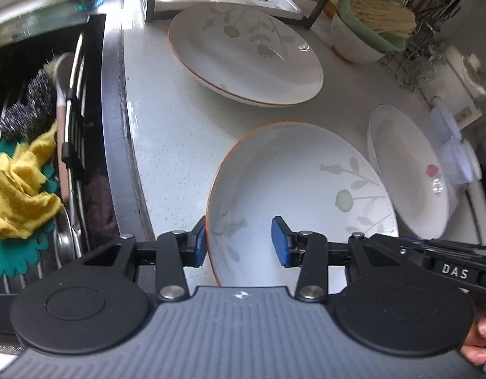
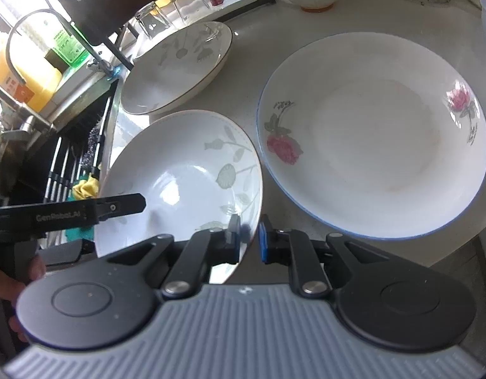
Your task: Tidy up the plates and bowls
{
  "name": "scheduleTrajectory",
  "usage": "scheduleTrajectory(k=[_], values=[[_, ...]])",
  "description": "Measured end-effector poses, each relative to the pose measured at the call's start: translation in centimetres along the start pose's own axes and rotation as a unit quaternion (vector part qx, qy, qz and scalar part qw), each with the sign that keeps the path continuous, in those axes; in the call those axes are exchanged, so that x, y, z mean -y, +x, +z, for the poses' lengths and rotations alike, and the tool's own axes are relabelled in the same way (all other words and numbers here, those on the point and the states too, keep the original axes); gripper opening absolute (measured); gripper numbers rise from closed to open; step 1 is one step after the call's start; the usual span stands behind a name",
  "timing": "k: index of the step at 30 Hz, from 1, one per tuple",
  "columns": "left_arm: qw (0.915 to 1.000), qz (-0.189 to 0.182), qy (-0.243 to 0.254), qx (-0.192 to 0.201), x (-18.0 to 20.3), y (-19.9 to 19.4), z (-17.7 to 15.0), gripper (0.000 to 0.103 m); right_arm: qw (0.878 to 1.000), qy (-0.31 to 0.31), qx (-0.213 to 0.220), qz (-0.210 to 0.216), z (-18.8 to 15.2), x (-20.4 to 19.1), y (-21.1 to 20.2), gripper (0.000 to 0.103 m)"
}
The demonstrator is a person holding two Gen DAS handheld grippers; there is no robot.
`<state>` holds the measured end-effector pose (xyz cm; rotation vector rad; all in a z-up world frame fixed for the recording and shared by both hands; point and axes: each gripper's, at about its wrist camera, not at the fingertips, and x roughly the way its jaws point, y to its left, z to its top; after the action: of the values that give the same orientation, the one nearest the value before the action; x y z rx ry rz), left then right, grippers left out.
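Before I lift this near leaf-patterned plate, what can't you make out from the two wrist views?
- Near edge of the white leaf-patterned plate: hidden by each gripper's body in both views.
- Right gripper contact with that plate's rim: not clear in the right wrist view; left gripper straddles the rim, open.
- White rose-patterned plate: blurred in the left wrist view.
- Green bowl: cut off by the top edge, right view.

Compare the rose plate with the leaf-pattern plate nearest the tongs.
The rose plate has pink flowers and a blue rim; the leaf plate has grey-green leaves and an orange rim. The rose plate lies free on the counter; the leaf plate's rim sits between the right tongs. Both are white.
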<state>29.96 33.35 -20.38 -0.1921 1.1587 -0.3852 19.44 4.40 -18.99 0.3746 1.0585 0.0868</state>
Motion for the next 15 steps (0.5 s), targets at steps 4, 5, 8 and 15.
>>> scheduleTrajectory(k=[4,5,8,15], values=[[0.9995,-0.031,-0.006,-0.004,-1.0,-1.1,0.4,0.047,0.999,0.024,0.0,0.028,0.1,0.4,-0.7,0.014],[0.9994,-0.035,-0.004,-0.004,-1.2,-1.4,0.4,0.047,0.999,0.027,0.0,0.035,0.1,0.3,-0.9,0.014],[0.9991,-0.041,-0.01,0.002,-1.3,-2.2,0.5,0.047,0.999,0.019,-0.006,0.04,0.0,-0.3,-1.2,0.014],[0.9961,-0.064,-0.059,0.018,-1.5,-4.6,0.0,0.047,0.998,0.004,-0.007,0.057,0.6,-0.9,-3.1,0.014]])
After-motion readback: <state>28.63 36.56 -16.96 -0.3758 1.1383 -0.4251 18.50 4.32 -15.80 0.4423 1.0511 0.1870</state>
